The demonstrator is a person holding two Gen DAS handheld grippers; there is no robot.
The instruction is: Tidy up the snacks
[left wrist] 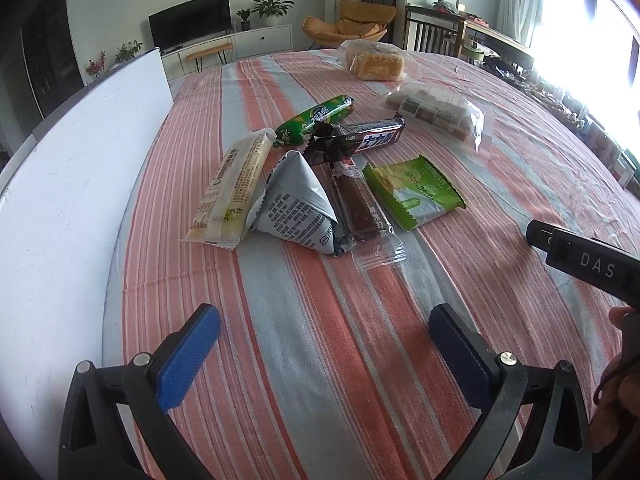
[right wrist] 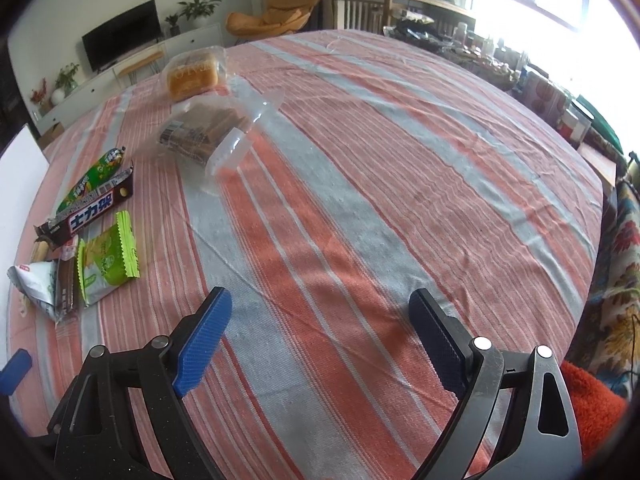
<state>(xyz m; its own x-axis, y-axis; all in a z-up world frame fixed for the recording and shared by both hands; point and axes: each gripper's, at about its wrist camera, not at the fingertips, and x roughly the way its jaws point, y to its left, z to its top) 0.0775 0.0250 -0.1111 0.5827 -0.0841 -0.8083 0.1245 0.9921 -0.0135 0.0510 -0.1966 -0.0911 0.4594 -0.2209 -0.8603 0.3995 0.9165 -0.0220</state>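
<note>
A pile of snacks lies on the striped tablecloth (left wrist: pixel 304 320): a cream wafer pack (left wrist: pixel 232 184), a grey triangular pack (left wrist: pixel 296 208), a brown bar in clear wrap (left wrist: pixel 364 216), a green cracker pack (left wrist: pixel 416 188), a dark chocolate bar (left wrist: pixel 368 136) and a green sausage (left wrist: pixel 316 118). My left gripper (left wrist: pixel 324 340) is open and empty, short of the pile. My right gripper (right wrist: pixel 320 328) is open and empty over bare cloth, right of the pile; the green pack (right wrist: pixel 108 256) and the chocolate bar (right wrist: pixel 88 212) lie to its left.
A clear bag of biscuits (left wrist: pixel 436 114) and a bagged bread loaf (left wrist: pixel 376 62) lie farther back; the biscuits (right wrist: pixel 204 132) and the loaf (right wrist: pixel 192 72) also show in the right wrist view. A white board (left wrist: pixel 72 184) stands along the table's left edge. Clutter lines the far right side (right wrist: pixel 540 92).
</note>
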